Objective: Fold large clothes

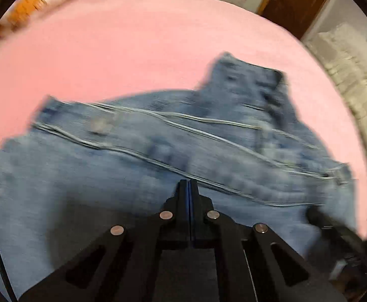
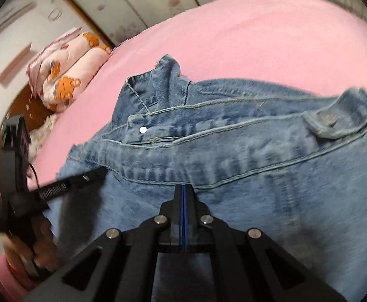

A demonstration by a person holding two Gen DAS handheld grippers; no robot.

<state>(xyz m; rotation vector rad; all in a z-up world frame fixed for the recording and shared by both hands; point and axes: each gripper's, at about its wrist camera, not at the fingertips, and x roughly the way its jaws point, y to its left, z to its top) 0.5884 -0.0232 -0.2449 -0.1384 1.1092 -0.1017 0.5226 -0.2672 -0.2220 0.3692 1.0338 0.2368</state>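
A blue denim jacket (image 2: 233, 151) lay spread across the pink bedcover (image 2: 259, 32), its pale double-stitched seams running from side to side and its collar (image 2: 155, 80) bunched up at the far edge. A buttoned tab (image 2: 327, 122) sat on the garment's right end, and a small metal snap (image 2: 142, 129) shone near the collar. The left gripper (image 1: 189, 182) hung low over the near part of the denim, its two black fingers pressed flat together with only a thin blue strip between them; no cloth showed between them, though whether the tips touched the fabric beneath could not be made out through the blur. The right gripper (image 2: 183, 186) was likewise clenched, fingers closed against each other just short of a long seam, with nothing visibly caught between them. From the right wrist view the left tool came in from the left side, its tip resting at the jacket's frayed left edge, with the person's hand (image 2: 32, 249) wrapped around its handle. A rolled quilt with orange bears (image 2: 67, 75) lay at the far left corner of the bed, well apart from the jacket. Behind the bed stood pale flowered panels (image 2: 138, 2), and a brown wooden door (image 1: 296, 2) showed in the left wrist view.
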